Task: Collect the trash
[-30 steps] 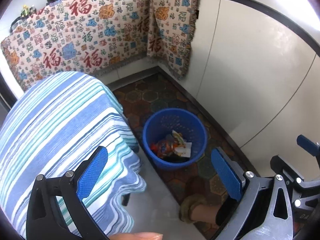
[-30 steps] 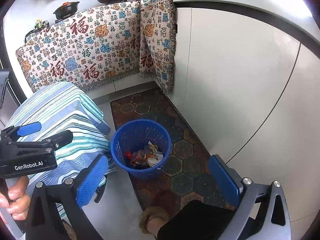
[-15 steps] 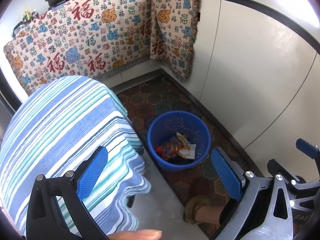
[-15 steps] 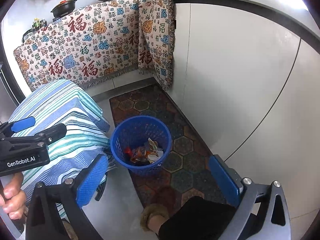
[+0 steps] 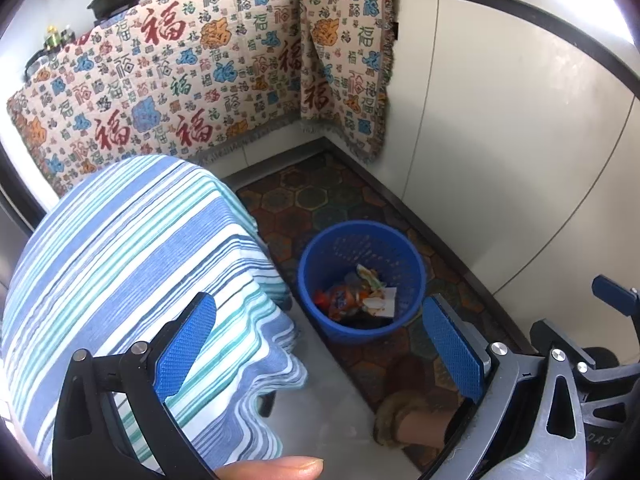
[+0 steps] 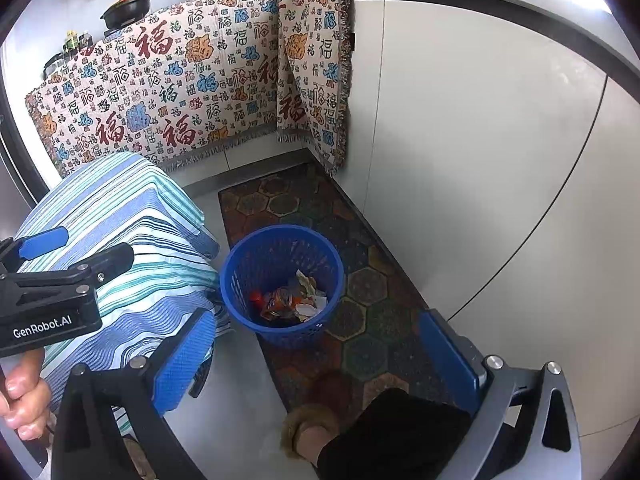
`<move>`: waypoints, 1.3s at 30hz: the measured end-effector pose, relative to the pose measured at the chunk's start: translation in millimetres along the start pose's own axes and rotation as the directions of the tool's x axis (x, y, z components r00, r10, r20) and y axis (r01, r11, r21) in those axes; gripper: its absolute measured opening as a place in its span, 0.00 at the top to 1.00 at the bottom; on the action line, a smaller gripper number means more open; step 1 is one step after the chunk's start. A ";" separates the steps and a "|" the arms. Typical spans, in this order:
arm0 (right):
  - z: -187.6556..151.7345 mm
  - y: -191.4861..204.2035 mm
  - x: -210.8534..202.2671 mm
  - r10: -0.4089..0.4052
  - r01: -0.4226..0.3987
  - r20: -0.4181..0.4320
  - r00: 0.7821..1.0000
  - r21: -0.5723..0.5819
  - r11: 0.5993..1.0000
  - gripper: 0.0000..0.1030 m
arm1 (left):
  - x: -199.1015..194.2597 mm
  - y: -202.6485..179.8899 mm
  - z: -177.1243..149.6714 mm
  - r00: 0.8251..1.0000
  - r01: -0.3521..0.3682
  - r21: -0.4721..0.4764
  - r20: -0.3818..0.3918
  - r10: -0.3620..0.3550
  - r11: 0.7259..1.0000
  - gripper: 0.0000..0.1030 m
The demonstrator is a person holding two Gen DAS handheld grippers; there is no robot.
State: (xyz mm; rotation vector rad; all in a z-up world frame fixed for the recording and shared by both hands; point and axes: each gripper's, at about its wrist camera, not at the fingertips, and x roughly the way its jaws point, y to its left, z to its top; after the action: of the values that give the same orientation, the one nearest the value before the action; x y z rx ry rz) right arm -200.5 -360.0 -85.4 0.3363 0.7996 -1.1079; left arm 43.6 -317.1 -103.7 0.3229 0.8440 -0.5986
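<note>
Left wrist view: blue perforated wastebasket sits on the hexagon-patterned mat at four o'clock of the striped-cloth table, holding crumpled wrappers, probably light and crinkly; pinch a loose edge. Left gripper and right gripper both gape, empty.

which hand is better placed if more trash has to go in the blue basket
Left, marginally. Both tongs are open and empty, but the left tongs frame the blue basket squarely; it sits left of centre for the right tongs.

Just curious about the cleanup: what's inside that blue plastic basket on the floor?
The blue plastic mesh basket holds crumpled orange and white wrappers and paper scraps. Anything beneath that pile is covered.
</note>
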 end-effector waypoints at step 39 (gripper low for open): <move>2.7 2.6 9.1 0.004 -0.005 -0.019 1.000 -0.006 1.000 0.00 | 7.6 11.2 -0.7 1.000 0.002 -0.006 -0.015 -0.002 1.000 0.01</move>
State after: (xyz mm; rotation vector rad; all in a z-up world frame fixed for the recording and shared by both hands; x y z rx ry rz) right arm -195.2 -366.5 -90.4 0.3438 0.8181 -1.0995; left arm 54.0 -310.7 -109.7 0.3216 0.8609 -0.5963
